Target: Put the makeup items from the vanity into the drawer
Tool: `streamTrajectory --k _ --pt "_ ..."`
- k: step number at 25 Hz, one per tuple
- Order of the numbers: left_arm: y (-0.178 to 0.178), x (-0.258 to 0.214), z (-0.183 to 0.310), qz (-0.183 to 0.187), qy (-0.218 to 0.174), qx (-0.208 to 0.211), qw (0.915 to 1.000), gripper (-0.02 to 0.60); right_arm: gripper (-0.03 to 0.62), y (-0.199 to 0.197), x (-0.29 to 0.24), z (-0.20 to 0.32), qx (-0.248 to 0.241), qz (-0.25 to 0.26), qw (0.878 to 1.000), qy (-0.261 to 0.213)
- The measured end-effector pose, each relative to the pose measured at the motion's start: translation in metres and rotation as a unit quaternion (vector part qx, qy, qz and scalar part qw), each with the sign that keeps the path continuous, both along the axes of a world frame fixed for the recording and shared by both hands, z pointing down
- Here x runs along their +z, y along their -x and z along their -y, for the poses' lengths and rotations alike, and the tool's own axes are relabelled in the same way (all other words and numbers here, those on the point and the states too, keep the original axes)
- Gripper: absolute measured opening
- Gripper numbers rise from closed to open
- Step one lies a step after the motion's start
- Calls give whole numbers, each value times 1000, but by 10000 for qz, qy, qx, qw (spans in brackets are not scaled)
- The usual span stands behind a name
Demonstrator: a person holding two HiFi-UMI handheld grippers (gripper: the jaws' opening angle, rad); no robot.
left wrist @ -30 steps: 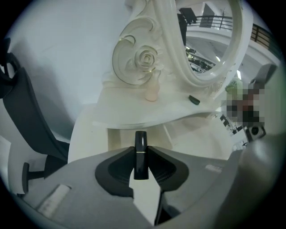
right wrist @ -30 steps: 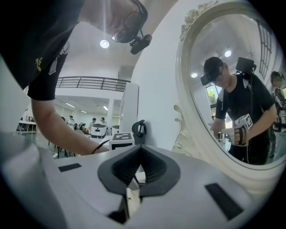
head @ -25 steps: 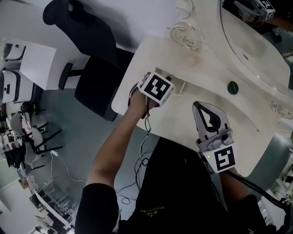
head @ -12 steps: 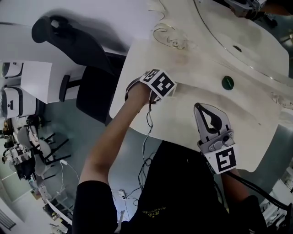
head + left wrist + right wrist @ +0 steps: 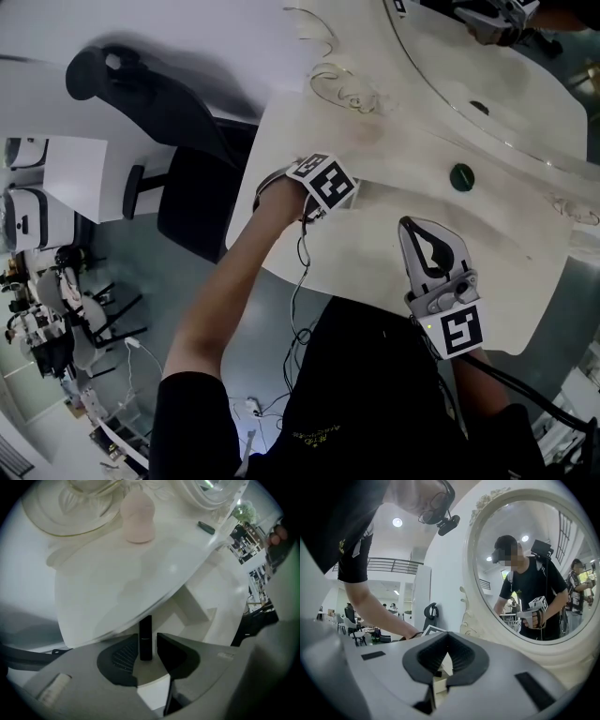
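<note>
Over the drawer (image 5: 199,613), left gripper (image 5: 151,641) jaws just parted round lipstick (image 5: 146,634) — right gripper (image 5: 447,637) closed

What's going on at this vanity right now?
A person with a gripper in each hand is clearing a white vanity. The left gripper points down into the open drawer with a black tube between its jaws, which have just been opening, leaving a gap beside the tube. The right gripper hangs shut and empty. A pink sponge and a green round item sit on top.
</note>
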State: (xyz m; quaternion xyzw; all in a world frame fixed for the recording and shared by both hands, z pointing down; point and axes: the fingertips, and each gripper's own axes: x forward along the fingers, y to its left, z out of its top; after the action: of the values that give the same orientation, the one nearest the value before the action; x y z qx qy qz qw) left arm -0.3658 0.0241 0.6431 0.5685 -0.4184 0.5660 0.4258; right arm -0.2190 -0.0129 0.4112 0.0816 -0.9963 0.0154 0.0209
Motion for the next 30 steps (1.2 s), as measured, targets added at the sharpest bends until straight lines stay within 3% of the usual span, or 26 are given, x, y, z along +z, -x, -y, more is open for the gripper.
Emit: streamTrajectory --k 5,9,13,16,18,19,24,28,30 --pt "1 -33 9 -252 -476 -198 9983 144 2 1 -6 -2 8 33 10000 -48" --pt "-4 -77 19 -662 -1058 -468 9911 144 2 -2 -15 -4 57 54 9999 -86" --pt "-15 -136 34 -868 -1934 -582 9755 146 2 -14 -34 -2 266 154 9994 -128" --pt "-25 -191 40 -922 -2723 -603 9559 146 2 -32 -53 -1 527 266 9981 -167" --pt "-33 -232 41 -912 -3397 -589 9342 144 2 -49 -67 1 746 380 9963 -190" --pt "-37 -254 42 -880 -3801 -556 9191 144 2 -59 -74 3 869 449 9950 -217" --pt "-63 -338 26 -616 -5521 -412 8305 124 2 -122 -99 18 1596 613 9843 -430" --pt "-90 -370 2 -733 -6509 -353 7548 112 2 -169 -114 25 2196 673 9717 -547" --pt "-100 -372 -11 -810 -6849 -380 7231 107 2 -185 -118 25 2408 701 9664 -562"
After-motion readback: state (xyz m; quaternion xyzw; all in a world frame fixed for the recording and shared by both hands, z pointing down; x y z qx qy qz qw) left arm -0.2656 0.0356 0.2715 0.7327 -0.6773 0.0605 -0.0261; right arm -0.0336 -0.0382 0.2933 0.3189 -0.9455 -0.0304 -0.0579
